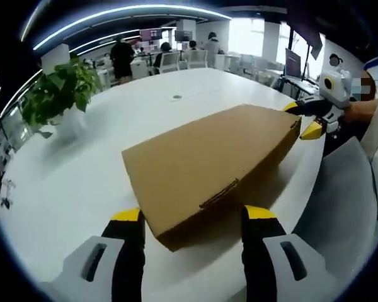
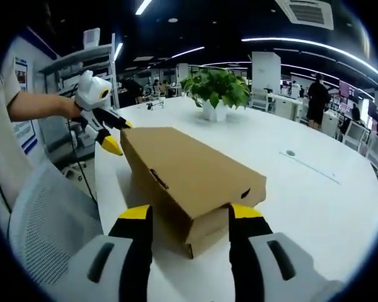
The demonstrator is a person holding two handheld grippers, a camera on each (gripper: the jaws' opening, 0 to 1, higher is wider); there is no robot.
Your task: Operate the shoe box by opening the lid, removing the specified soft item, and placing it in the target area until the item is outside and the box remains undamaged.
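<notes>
Here the closed shoe box (image 1: 208, 167) lies between both spread tongs (image 1: 194, 214) (image 2: 184, 212), one at each end.

The shoe box (image 1: 208, 167) is plain brown cardboard with its lid closed. It lies on a white table (image 1: 82, 182). Each gripper (image 1: 192, 217) has black jaws tipped yellow on a pale grey body. The far potted plant (image 2: 215, 88) is green in a white pot.

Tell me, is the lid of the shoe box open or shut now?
Shut. The lid lies flat on the shoe box, its front flap down over the wall, and nothing inside shows.
</notes>
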